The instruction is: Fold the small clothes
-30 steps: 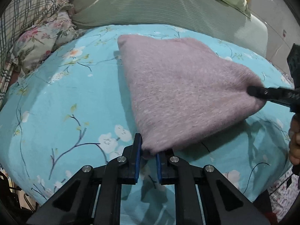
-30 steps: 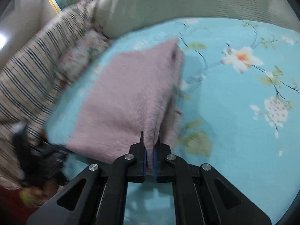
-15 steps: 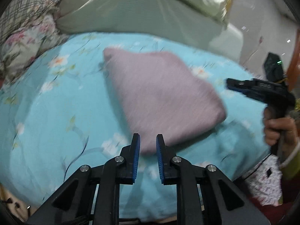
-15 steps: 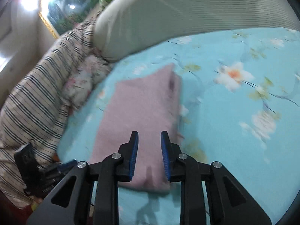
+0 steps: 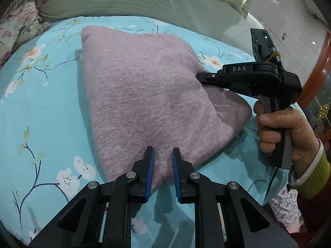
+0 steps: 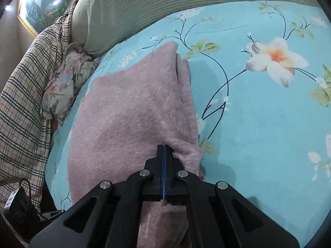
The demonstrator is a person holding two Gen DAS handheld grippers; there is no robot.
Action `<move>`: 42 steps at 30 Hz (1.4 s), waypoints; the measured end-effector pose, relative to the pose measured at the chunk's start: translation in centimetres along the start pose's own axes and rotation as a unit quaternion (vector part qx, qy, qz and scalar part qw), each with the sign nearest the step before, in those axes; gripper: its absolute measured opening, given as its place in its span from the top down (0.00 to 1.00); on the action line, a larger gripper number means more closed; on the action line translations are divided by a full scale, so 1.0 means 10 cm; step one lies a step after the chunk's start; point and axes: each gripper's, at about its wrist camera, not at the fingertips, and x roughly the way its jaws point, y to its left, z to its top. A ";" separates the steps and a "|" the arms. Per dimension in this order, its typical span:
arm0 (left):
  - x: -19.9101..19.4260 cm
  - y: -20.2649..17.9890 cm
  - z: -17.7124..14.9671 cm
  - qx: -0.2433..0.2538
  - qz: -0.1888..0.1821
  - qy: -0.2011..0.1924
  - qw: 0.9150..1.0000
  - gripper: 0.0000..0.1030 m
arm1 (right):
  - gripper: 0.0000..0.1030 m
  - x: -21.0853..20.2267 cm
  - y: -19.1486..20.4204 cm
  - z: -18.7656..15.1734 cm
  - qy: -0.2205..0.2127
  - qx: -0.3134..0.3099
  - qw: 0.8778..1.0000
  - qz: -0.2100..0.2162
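Right hand-held gripper (image 6: 163,147): jaws closed, pinching the edge of the folded mauve fleece garment (image 5: 149,95). Left hand-held gripper (image 5: 162,155): jaws apart, straddling the garment's near edge. Garment lies on the floral turquoise bedsheet (image 5: 41,111)

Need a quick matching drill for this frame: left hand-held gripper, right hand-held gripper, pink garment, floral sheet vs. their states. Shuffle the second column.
Things:
1. left hand-held gripper
2. right hand-held gripper
3. pink garment
4. floral sheet

States:
A. lies folded on the bed
B. open, fingers over the garment's near edge
C. turquoise, under the garment
D. shut on the garment's edge

Pairs: 1-B, 2-D, 3-A, 4-C
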 end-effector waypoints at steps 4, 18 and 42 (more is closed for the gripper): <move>-0.05 0.01 -0.04 0.001 -0.005 0.001 1.000 0.83 | 1.00 -0.13 0.08 -0.06 -0.004 -0.010 1.000 -0.003; -0.23 0.44 0.83 -0.044 0.024 -0.049 0.998 0.68 | 0.97 -0.03 0.36 0.52 -0.004 -0.042 0.999 0.012; -0.34 0.27 0.38 -0.024 -0.067 -0.010 0.997 0.69 | 0.97 -0.54 0.18 -0.61 0.058 -0.030 0.998 -0.016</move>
